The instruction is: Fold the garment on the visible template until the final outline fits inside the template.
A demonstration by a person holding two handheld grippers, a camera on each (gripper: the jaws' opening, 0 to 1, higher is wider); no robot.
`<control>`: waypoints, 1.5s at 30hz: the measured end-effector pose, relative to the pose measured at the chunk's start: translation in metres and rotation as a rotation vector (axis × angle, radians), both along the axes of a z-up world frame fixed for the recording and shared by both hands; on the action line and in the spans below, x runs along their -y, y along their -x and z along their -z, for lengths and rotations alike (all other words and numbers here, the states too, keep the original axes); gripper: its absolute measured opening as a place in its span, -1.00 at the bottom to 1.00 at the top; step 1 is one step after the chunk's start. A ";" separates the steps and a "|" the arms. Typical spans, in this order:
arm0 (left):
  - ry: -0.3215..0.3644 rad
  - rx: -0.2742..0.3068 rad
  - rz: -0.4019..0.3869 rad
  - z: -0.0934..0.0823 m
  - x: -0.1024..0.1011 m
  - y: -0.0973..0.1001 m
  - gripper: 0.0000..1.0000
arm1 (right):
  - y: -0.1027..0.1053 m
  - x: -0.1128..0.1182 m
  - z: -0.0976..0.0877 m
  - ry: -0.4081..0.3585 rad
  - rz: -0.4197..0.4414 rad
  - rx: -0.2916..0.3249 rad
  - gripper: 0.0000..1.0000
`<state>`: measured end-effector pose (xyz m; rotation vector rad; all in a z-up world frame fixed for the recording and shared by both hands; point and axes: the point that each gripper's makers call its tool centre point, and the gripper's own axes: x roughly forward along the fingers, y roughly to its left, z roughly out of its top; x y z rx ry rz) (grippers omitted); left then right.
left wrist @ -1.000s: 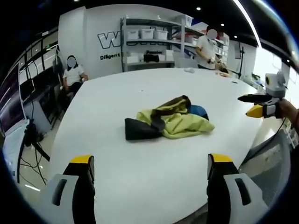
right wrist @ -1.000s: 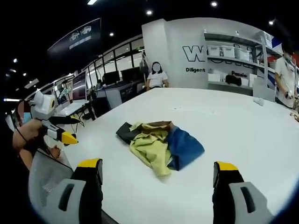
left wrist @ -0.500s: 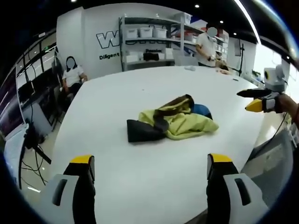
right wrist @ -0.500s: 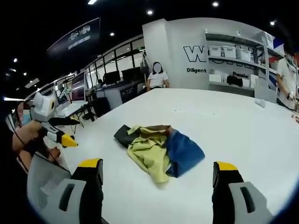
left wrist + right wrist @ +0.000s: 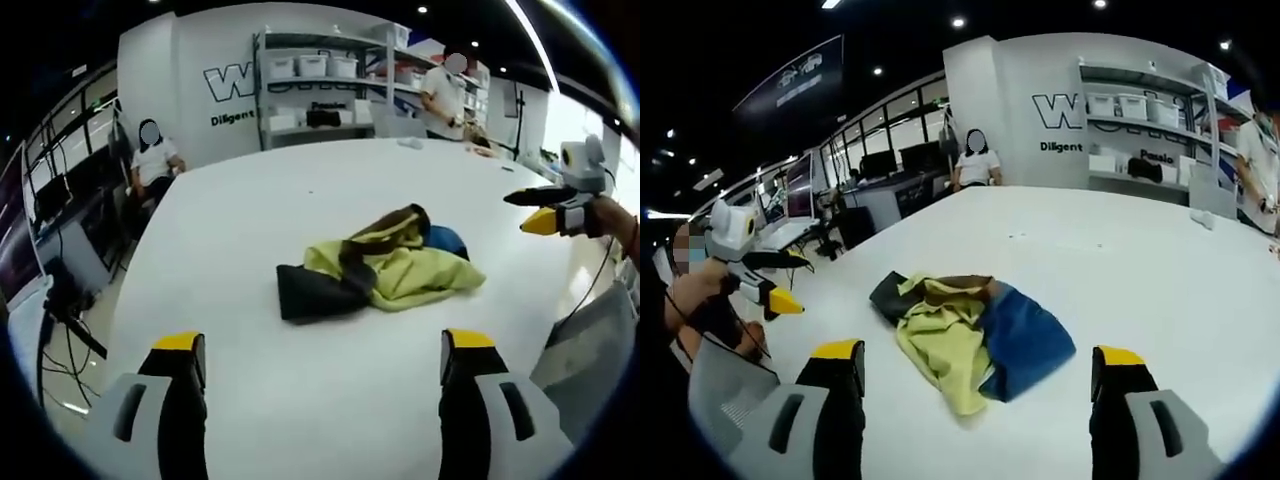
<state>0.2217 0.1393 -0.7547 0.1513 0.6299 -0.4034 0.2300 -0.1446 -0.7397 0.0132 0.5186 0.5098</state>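
Note:
A crumpled garment (image 5: 380, 268) in yellow, black, brown and blue lies bunched on the white table (image 5: 300, 190). From the right gripper view the garment (image 5: 965, 327) shows its blue part on the right and its black part on the left. My left gripper (image 5: 325, 375) stands open over the table's near edge, short of the garment, with nothing between its jaws. My right gripper (image 5: 975, 385) is open too, likewise short of the garment. The right gripper (image 5: 545, 210) shows at the far right of the left gripper view, and the left gripper (image 5: 765, 285) shows at the left of the right gripper view.
Shelves with white bins (image 5: 320, 85) stand behind the table. A person sits on a chair (image 5: 152, 160) at the far left and another stands at the shelves (image 5: 442, 95). Desks with monitors (image 5: 880, 170) line the wall. A grey chair back (image 5: 735, 390) is close by.
Both cameras have moved a little nearer the garment, which looks larger and lower in both views. The garment itself lies as before. Both grippers stay open.

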 end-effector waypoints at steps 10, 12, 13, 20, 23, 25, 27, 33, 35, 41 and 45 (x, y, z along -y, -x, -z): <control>-0.019 -0.016 0.015 0.013 0.003 -0.025 0.79 | -0.030 0.007 0.010 0.003 0.001 -0.017 0.79; -0.022 -0.019 0.022 0.016 0.004 -0.030 0.79 | -0.036 0.008 0.013 0.005 -0.004 -0.019 0.77; -0.024 -0.022 0.028 0.018 0.005 -0.032 0.78 | -0.038 0.008 0.015 0.008 -0.008 -0.023 0.76; -0.039 -0.035 0.045 0.030 0.007 -0.050 0.71 | -0.056 0.009 0.027 0.024 -0.026 -0.038 0.69; -0.036 -0.032 0.044 0.032 0.007 -0.056 0.63 | -0.061 0.009 0.030 0.026 -0.033 -0.044 0.65; -0.048 -0.013 0.037 0.032 0.006 -0.064 0.60 | -0.067 0.008 0.035 0.029 -0.042 -0.049 0.63; -0.052 -0.013 0.039 0.035 0.007 -0.070 0.61 | -0.072 0.007 0.040 0.035 -0.052 -0.050 0.57; -0.053 -0.027 0.044 0.045 0.009 -0.084 0.56 | -0.086 0.011 0.054 0.046 -0.054 -0.068 0.47; -0.050 -0.026 0.039 0.046 0.008 -0.090 0.51 | -0.091 0.013 0.058 0.048 -0.054 -0.073 0.39; -0.026 -0.032 0.022 0.056 0.011 -0.108 0.35 | -0.107 0.020 0.074 0.064 -0.048 -0.077 0.24; -0.013 -0.059 0.002 0.068 0.009 -0.118 0.23 | -0.114 0.019 0.084 0.071 -0.058 -0.090 0.14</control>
